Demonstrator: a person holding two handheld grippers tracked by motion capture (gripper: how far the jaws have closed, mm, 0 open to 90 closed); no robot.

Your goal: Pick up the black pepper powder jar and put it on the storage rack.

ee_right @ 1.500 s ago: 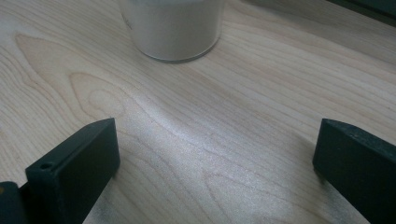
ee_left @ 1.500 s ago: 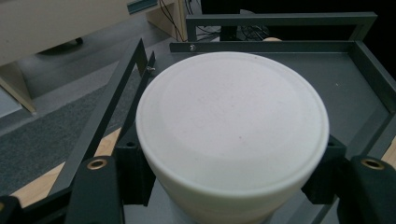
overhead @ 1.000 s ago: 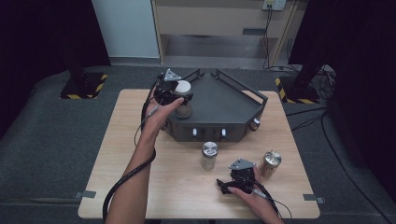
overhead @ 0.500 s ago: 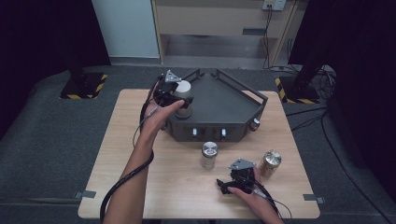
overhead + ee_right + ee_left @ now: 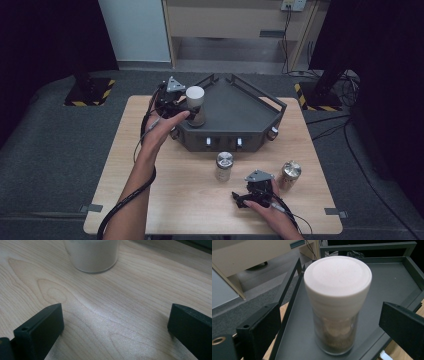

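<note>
The white-lidded jar (image 5: 337,305) stands upright in the left corner of the dark tray (image 5: 235,115). The left hand-held gripper (image 5: 176,102) sits just left of the jar; its jaws have just been opening and now flank it without touching. In front of the tray on the wooden surface (image 5: 125,165), the right hand-held gripper (image 5: 245,196) rests with jaws apart, empty, near a steel-lidded jar (image 5: 224,166).

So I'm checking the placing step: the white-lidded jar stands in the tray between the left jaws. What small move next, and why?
Probably draw the left gripper straight back from the jar. Its jaws have just been opening and stand clear of the glass on both sides, and the jar stands upright on the tray, so a straight retreat should not tip it.
</note>
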